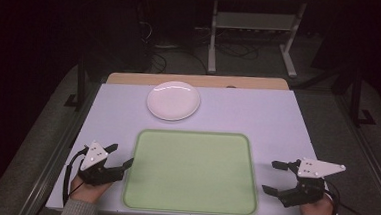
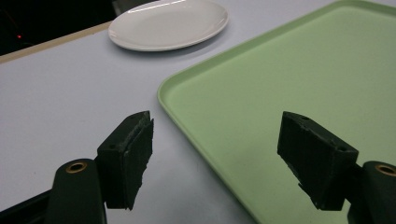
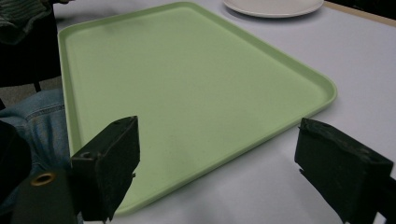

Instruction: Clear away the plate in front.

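Observation:
A light green tray (image 1: pixel 192 171) lies bare at the near middle of the white table; its rim shows in the left gripper view (image 2: pixel 196 135) and in the right gripper view (image 3: pixel 299 74). Beyond it sits a round white plate (image 1: pixel 173 100), also seen in the left gripper view (image 2: pixel 169 24) and the right gripper view (image 3: pixel 273 6). My left gripper (image 1: pixel 119 155) rests open just left of the tray (image 2: pixel 215 158), nothing between its jaws. To the tray's right, my right gripper (image 1: pixel 273 177) is open and holds nothing (image 3: pixel 224 168).
The white table top (image 1: pixel 258 116) has a wooden strip (image 1: pixel 195 80) along its far edge. Behind it stand a white-legged desk frame (image 1: pixel 253 36) and cables on a dark floor. A denim-clad knee (image 3: pixel 35 116) shows below the near table edge.

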Motion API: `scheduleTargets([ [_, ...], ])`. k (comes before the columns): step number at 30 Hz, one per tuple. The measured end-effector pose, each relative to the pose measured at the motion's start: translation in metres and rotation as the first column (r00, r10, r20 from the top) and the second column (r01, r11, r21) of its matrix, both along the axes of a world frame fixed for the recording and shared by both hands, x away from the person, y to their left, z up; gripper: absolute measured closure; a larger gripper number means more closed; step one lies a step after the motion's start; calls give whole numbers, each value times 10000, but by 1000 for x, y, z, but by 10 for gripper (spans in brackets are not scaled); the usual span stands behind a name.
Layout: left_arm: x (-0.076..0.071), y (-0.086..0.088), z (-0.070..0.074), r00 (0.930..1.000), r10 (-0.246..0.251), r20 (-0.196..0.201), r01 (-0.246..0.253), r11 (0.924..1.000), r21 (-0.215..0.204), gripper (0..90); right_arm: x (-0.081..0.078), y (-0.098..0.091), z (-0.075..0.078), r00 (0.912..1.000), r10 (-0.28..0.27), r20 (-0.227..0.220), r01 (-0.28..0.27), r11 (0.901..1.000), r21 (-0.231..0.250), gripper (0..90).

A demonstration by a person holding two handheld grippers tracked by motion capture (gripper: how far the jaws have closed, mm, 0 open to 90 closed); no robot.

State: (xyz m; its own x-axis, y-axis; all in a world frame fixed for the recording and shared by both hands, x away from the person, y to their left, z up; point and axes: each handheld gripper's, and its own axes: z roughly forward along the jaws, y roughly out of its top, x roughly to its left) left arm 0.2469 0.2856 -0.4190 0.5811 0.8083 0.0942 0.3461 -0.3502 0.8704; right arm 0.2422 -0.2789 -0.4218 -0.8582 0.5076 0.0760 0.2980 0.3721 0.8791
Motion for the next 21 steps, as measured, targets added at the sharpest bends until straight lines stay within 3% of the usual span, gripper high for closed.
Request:
scheduleTargets([
  [10, 1, 1, 0, 10000, 11, -62, -13, 9998, -218, 260, -1, 0, 0, 10000, 24, 0, -24, 10000, -39, 132],
  [21, 2, -2, 1, 9998, -180, 27, 180, 9998, -132, 259, -1, 0, 0, 10000, 50, 14, -50, 10000, -60, 132],
])
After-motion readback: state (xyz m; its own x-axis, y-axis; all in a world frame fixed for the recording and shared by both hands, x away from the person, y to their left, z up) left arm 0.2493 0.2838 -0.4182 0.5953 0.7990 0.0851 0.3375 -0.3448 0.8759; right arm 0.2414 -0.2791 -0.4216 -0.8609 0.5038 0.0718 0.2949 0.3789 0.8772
